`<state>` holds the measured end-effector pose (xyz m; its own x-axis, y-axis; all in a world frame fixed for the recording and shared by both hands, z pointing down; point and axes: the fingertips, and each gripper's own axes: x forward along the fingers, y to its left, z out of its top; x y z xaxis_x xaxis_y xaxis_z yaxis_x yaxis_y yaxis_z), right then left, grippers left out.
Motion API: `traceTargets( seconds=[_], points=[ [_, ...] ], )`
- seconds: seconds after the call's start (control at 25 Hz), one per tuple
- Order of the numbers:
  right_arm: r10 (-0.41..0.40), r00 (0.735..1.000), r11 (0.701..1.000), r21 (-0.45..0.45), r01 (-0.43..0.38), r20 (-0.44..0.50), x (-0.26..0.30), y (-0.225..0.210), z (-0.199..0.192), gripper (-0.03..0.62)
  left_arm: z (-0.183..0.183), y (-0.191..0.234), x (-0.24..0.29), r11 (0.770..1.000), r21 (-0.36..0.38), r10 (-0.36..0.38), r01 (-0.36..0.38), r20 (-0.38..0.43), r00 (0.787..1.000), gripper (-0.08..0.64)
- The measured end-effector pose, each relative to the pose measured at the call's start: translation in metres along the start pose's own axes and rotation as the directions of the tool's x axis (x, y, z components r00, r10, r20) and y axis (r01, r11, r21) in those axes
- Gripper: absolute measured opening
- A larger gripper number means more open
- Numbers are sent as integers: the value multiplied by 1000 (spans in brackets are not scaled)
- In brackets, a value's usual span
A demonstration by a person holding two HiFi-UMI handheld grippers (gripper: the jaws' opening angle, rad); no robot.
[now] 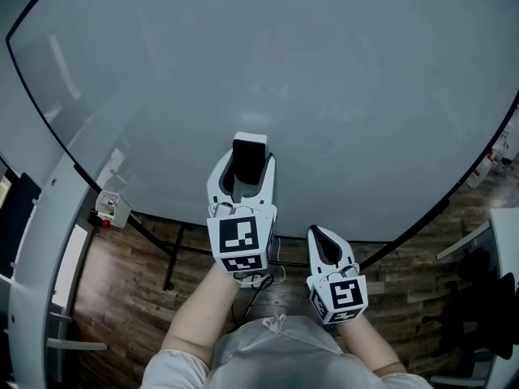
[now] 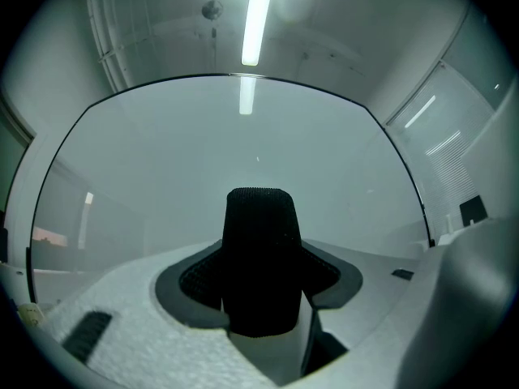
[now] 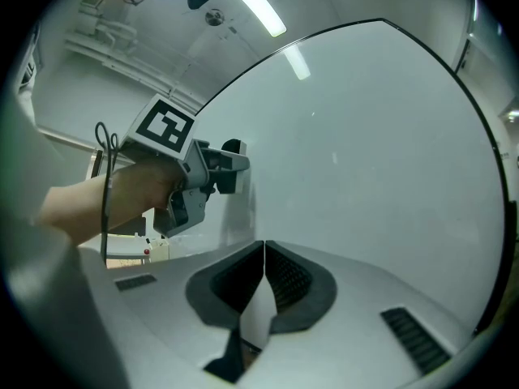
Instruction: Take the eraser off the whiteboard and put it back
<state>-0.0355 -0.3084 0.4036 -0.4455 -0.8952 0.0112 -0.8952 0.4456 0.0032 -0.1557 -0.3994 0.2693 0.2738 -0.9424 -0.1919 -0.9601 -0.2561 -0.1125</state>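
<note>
Across most of the head view I've got the whiteboard (image 1: 324, 96), blank grey, black-edged, with wood floor (image 1: 138, 282) below its lower edge. Left gripper (image 1: 247, 164) is raised to the board, roughly centre frame. Its jaws pinch the eraser (image 1: 249, 154) from both sides. In the left gripper view I see the black body filling the gap between the pads, upright, with board behind it. From the right gripper view, the eraser's far end sits right at the board face and looks to be touching, though I can't confirm contact. Right gripper (image 1: 323, 237) sits lower and to the right, well apart from the board surface and pointing roughly level. Its jaws are pressed together, pads meeting along one seam with nothing between. Ceiling strip light (image 2: 258, 14) is above the board's top edge. Small box (image 1: 111, 209) with a red button is on the stand at the left.
</note>
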Motion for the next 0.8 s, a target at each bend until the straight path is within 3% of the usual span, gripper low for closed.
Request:
traceTargets(
  seconds=[0.24,0.44,0.8],
  points=[
    [-4,1000,1000,6,4,-3,-3,2,-2,26,9,-1,-25,1000,0,-22,22,25,999,264],
    [-16,1000,1000,11,16,-12,-4,-1,-7,26,-25,-12,-57,998,-23,-63,63,-18,998,264],
    [-37,999,999,30,37,-16,-9,1,-17,26,-101,-29,-100,994,-98,-69,53,-175,982,264]
  ],
)
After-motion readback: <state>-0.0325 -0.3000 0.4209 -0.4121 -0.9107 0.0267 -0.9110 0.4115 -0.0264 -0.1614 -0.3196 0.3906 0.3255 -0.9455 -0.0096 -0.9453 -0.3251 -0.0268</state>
